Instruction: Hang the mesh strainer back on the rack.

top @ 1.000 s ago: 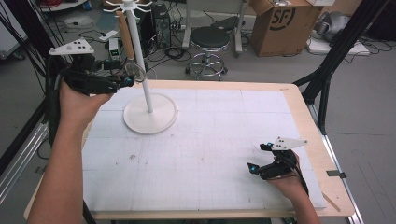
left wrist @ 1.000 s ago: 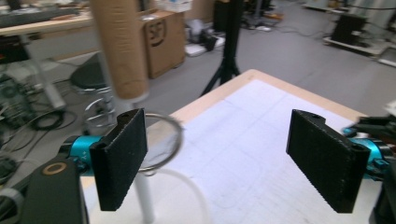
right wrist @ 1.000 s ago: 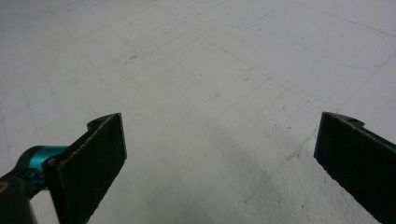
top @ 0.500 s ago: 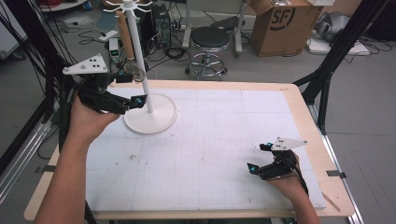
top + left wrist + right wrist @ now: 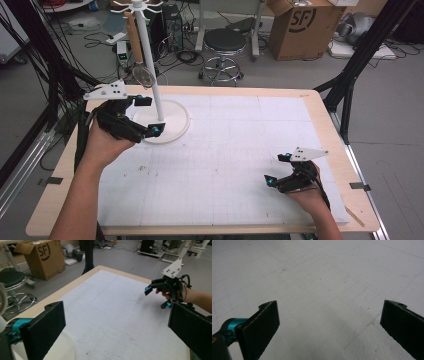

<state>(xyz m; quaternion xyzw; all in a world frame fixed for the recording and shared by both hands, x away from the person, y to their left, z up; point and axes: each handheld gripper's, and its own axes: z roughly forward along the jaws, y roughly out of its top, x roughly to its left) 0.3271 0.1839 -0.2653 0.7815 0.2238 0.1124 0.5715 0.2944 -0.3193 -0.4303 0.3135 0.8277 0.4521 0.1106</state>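
A white stand [image 5: 150,75] rises from a round base [image 5: 175,122] at the table's back left. From a hook at its top hangs a small strainer [image 5: 143,76] with a wooden handle [image 5: 132,30]. My left gripper [image 5: 150,116] is open just left of the pole, low over the base, with nothing between its jaws. In the left gripper view the base [image 5: 63,350] lies under the left jaw, and my left gripper [image 5: 117,335] faces across the mat. My right gripper [image 5: 276,168] rests open at the front right, seen far off as the right gripper [image 5: 156,298]. Below the open right gripper [image 5: 329,327] is bare mat.
A white gridded mat [image 5: 235,150] covers the wooden table [image 5: 325,110]. Behind the table stand a stool [image 5: 226,42] and a cardboard box [image 5: 305,25]. Black frame posts [image 5: 350,75] flank the table at both sides.
My left gripper has come down and to the right from beside the hanging strainer to the stand's base, still open. The right gripper has not moved.
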